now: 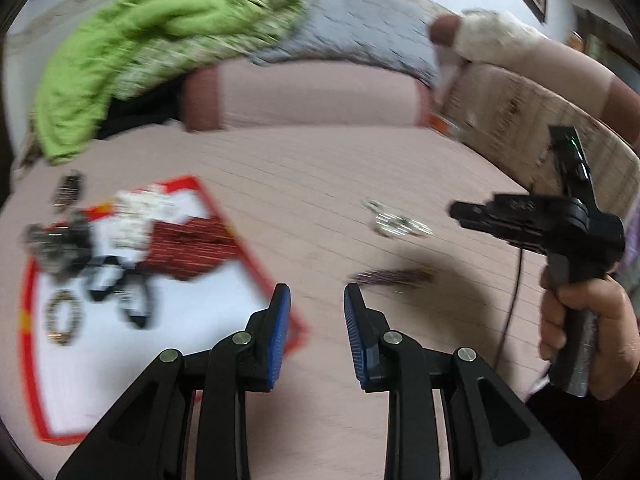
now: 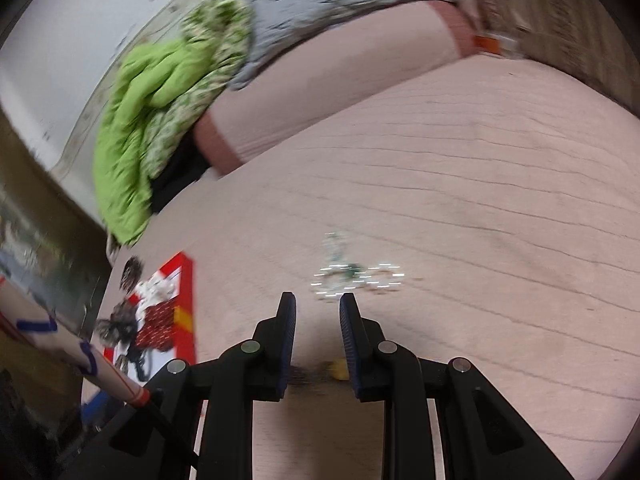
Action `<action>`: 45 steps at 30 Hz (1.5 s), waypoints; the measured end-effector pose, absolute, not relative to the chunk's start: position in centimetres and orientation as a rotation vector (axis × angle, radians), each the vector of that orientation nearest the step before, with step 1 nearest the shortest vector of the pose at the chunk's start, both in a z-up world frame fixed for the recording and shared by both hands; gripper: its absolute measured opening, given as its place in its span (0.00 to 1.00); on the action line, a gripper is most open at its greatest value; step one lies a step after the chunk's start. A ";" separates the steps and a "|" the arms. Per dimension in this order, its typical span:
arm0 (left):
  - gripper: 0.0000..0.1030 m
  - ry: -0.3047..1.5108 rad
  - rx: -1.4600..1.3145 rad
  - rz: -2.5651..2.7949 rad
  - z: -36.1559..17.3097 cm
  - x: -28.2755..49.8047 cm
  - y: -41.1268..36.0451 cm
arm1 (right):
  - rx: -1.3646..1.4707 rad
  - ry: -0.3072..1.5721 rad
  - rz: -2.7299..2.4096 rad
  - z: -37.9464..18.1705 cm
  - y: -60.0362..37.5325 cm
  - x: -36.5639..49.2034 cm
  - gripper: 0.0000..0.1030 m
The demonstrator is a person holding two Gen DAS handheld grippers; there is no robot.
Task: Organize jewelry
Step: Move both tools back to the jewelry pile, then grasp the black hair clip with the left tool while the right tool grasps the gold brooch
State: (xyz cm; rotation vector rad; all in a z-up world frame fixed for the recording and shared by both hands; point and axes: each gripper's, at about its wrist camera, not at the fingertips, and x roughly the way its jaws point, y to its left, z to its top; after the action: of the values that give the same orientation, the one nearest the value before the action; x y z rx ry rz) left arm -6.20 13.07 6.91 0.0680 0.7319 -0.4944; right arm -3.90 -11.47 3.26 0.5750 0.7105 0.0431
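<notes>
A red-edged white box lid (image 1: 168, 300) lies on the pink bed sheet at left and holds several jewelry pieces, among them a beaded bracelet (image 1: 62, 318) and dark pieces (image 1: 60, 246). A silver and green necklace (image 1: 394, 222) lies loose on the sheet; it also shows in the right wrist view (image 2: 356, 274), just beyond my right gripper. A dark beaded strand (image 1: 390, 278) lies nearer, and shows blurred between the right fingers (image 2: 316, 372). My left gripper (image 1: 316, 300) is open and empty by the lid's corner. My right gripper (image 2: 318, 308) is open and empty, hand-held at right (image 1: 520, 220).
A pink pillow (image 1: 304, 96), a green cloth (image 1: 136, 52) and a grey blanket (image 1: 360, 28) lie at the bed's far side. A patterned headboard (image 1: 540, 120) runs along the right. The lid also shows in the right wrist view (image 2: 186, 308). Both views are blurred.
</notes>
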 end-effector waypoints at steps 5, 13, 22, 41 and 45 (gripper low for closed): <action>0.28 0.812 0.116 -0.575 4.8 -4.6 7.8 | 0.634 0.717 0.049 2.7 -14.3 -4.8 0.24; 0.44 0.866 0.341 -0.573 1.7 -2.3 2.9 | 0.692 0.714 0.056 2.3 -17.7 -6.1 0.26; 0.45 0.910 0.432 -0.426 0.4 1.9 1.4 | 0.718 0.725 0.108 2.1 -18.3 -6.0 0.26; 0.16 0.876 0.358 -0.460 0.1 3.9 -0.5 | 0.703 0.752 0.120 1.6 -17.4 -5.5 0.27; 0.11 0.863 0.306 -0.460 0.7 2.9 0.1 | 0.689 0.762 0.118 1.5 -17.2 -5.3 0.27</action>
State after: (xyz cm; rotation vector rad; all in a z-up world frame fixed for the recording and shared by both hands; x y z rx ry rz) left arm 2.89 0.12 0.67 0.3062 0.8632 -0.4603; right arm -5.25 -17.23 1.46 0.6890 0.7616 0.1181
